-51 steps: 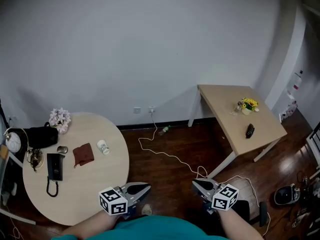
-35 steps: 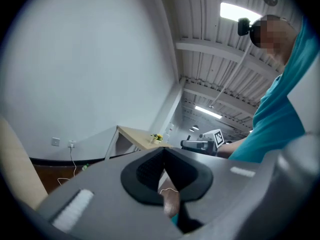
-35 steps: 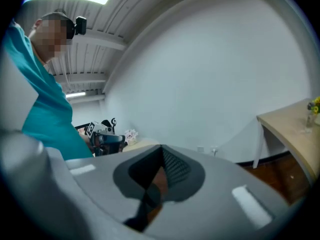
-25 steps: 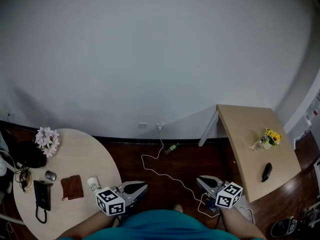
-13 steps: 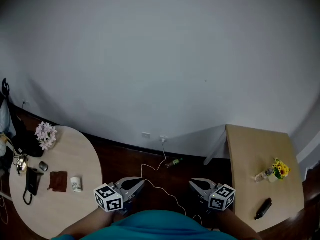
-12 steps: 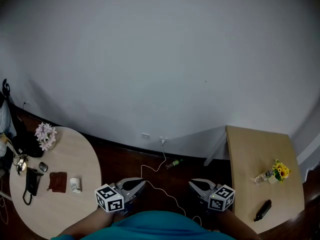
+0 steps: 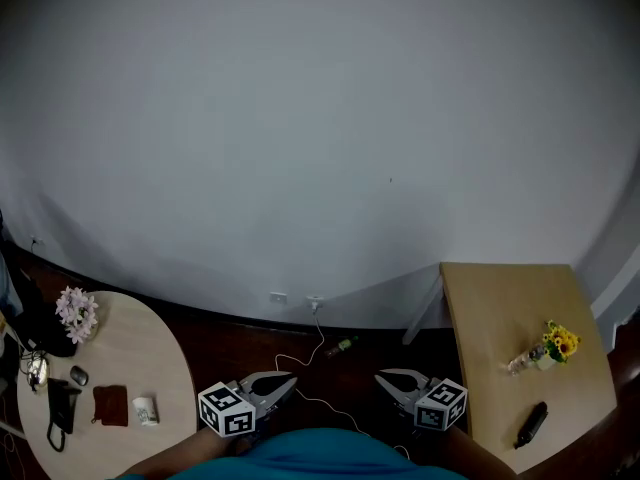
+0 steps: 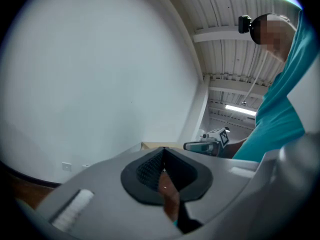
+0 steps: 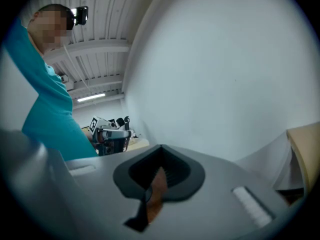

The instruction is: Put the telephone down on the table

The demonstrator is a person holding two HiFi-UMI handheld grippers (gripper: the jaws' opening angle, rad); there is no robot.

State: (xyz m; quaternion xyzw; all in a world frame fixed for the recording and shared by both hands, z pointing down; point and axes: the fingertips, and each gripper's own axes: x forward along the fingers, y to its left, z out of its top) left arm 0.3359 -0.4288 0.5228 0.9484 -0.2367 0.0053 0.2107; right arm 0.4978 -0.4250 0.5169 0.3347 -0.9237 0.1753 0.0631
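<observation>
Head view: telephone [image 7: 57, 404] lies well left of closed, empty left tongs [image 7: 291, 379] and right tongs [image 7: 381, 376].

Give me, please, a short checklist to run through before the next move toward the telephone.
1. Telephone in view: ok, on the round table beside the brown cloth.
2. Left gripper empty: ok, jaws together on nothing.
3. Right gripper empty: ok, jaws together on nothing.
4. Grippers close to the telephone: not ok, both well to its right.
5. How the telephone lies for a grip: cannot tell, too small here.
</observation>
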